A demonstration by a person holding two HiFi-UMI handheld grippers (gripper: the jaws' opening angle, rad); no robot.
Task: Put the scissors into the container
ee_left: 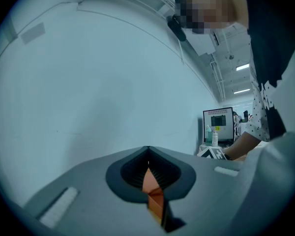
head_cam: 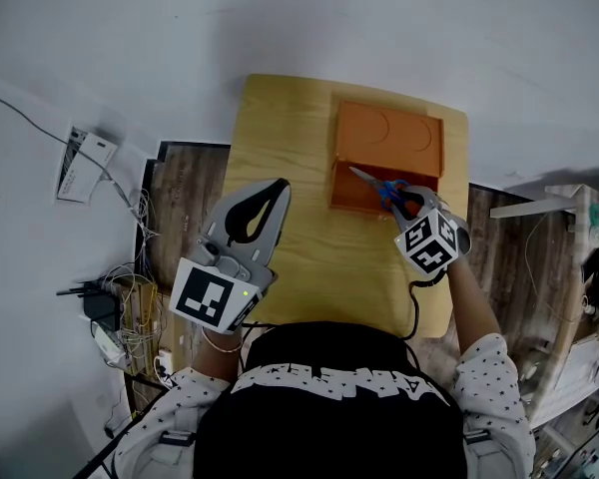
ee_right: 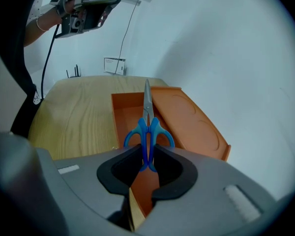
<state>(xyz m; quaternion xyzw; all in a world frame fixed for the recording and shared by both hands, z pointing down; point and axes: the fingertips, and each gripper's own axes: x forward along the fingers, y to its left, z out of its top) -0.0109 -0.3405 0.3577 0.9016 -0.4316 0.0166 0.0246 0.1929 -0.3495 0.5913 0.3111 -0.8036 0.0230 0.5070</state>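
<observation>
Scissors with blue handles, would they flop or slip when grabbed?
Probably stiff: the blue-handled metal scissors jut straight from the right gripper without drooping. They might swivel, pinched only at smooth plastic handles.

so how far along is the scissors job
Done: the scissors are clamped by the handles in the right gripper. In hand: held over the open orange container, blades forward. Left: lower and release them inside. The left gripper is shut and idle.
</observation>
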